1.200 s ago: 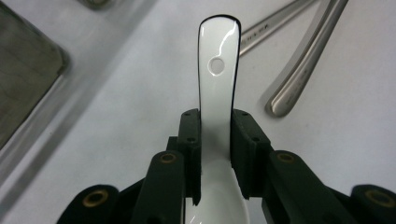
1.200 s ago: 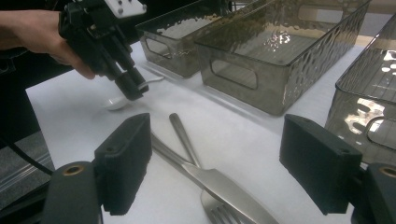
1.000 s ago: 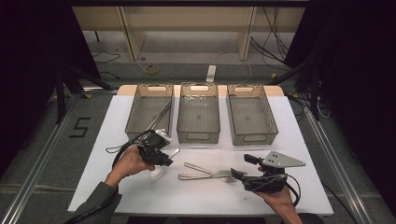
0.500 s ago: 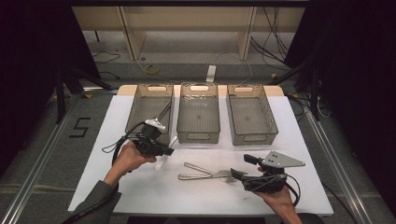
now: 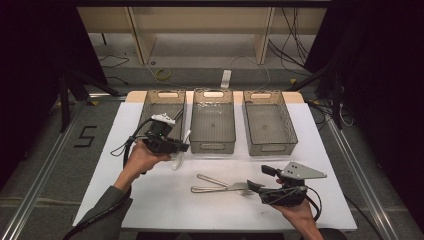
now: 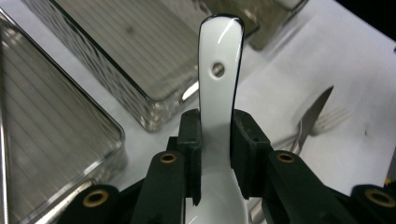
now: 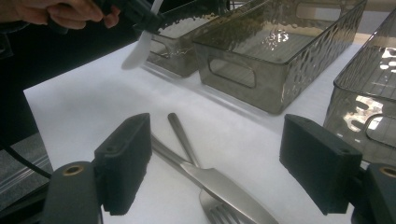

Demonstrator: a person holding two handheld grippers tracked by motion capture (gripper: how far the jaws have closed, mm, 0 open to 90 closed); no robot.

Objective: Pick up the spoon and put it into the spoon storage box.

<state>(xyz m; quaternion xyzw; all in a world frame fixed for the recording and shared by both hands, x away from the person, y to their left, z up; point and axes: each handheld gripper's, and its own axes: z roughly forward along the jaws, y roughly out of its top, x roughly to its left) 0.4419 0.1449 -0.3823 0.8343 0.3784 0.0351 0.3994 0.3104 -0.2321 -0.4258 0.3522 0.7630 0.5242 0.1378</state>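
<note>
My left gripper [image 5: 177, 146] is shut on a white ceramic spoon [image 5: 178, 156] and holds it in the air just in front of the left bin [image 5: 146, 112]. In the left gripper view the jaws of the left gripper [image 6: 217, 135] clamp the spoon [image 6: 218, 84] near its bowl, and the handle with its small hole points away. My right gripper [image 5: 261, 178] rests low at the front right, open, beside a metal knife [image 5: 220, 189] and fork [image 5: 212, 180]. Between the wide jaws of the right gripper [image 7: 219, 158] lie the knife [image 7: 224, 186] and the fork handle [image 7: 180, 133].
Three clear grey bins stand in a row at the back of the white table [image 5: 150, 200]: the left bin, a middle bin [image 5: 214, 146] and a right bin [image 5: 274, 148]. Their walls rise ahead of both grippers. A cable trails from each gripper.
My left gripper has lifted the spoon and carried it away from the person, toward the left bin. The right gripper, knife and fork have stayed put.
</note>
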